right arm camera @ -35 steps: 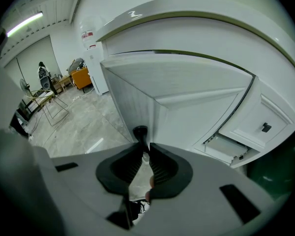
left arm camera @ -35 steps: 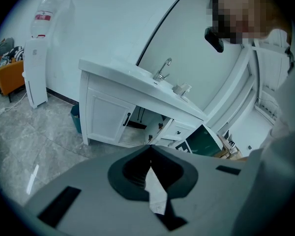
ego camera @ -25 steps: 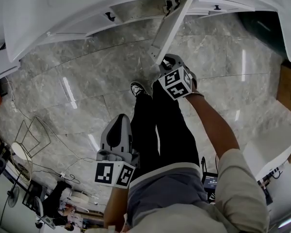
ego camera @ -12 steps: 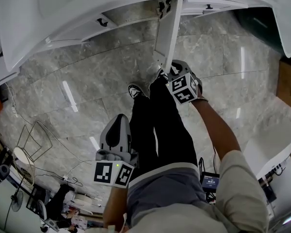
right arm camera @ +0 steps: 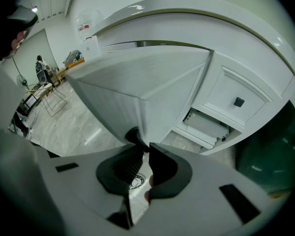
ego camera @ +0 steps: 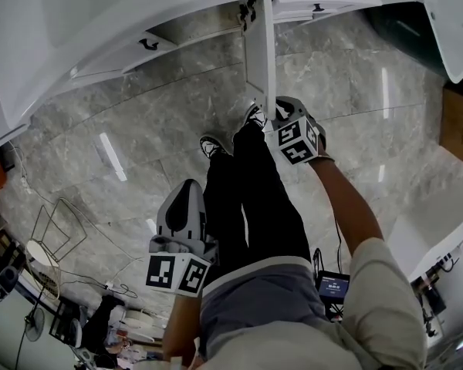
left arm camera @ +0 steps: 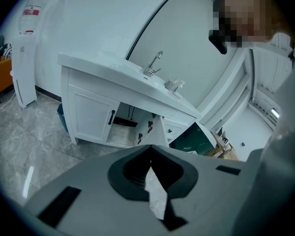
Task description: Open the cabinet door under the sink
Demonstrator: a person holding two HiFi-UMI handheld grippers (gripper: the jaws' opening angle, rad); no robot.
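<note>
Head view: the sink cabinet (ego camera: 100, 21) fills the top, its cabinet door (ego camera: 260, 52) standing out edge-on. My right claw (right arm camera: 143, 149) pinches the door's edge by the handle (right arm camera: 132, 134). My left claw (left arm camera: 150, 156) is closed and idle. Opening looks nearly finished, so next I'd let go.

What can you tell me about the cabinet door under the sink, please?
The cabinet door is a white panel with a faint grain and a small dark handle near its free edge. It stands open, out from the white vanity on dark hinges, and shows nearly edge-on in the head view above the grey marble floor. The right gripper is shut on its free edge by the handle; nothing else visibly touches it.
</note>
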